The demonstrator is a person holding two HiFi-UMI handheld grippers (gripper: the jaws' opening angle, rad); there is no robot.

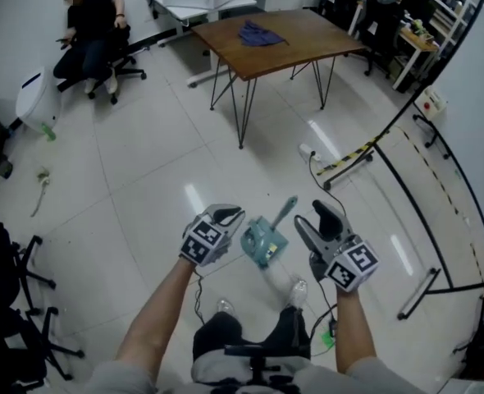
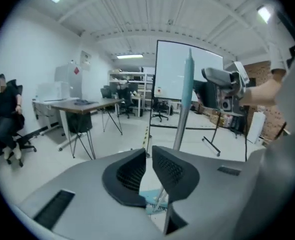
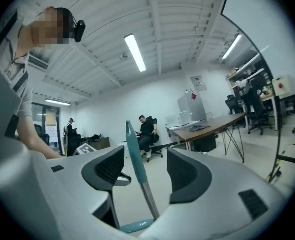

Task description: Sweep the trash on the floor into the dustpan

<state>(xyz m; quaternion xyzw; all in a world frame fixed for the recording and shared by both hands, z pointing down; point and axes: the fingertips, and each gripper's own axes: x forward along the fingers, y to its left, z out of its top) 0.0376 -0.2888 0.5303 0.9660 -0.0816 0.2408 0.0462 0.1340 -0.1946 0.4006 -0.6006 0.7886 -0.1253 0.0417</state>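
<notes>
We hold a hand-held gripper in each hand over the pale tiled floor, low in the head view. The left hand-held gripper sits left of centre and the right hand-held gripper right of centre. The teal dustpan stands between them, just beside each and gripped by neither. Its handle leans toward the upper right of the frame, teal at the top and grey lower down.

In the left gripper view our pads are nearly together, with only a thin slit between them and nothing in it. The handle rises behind the right-hand pad toward the top of the frame, and a bit of the teal base shows below the tips. In the right gripper view our jaws stand wide apart. The handle shows in the gap between them, close beside the left-hand pad and well clear of the right-hand one, not clamped.

Farther off, in the upper centre of the head view, a brown table on thin black legs carries a crumpled blue cloth. A person sits in an office chair at the upper left. A few small scraps lie on the floor near the left edge, well apart from the dustpan. A black tubular stand runs along the right side.
</notes>
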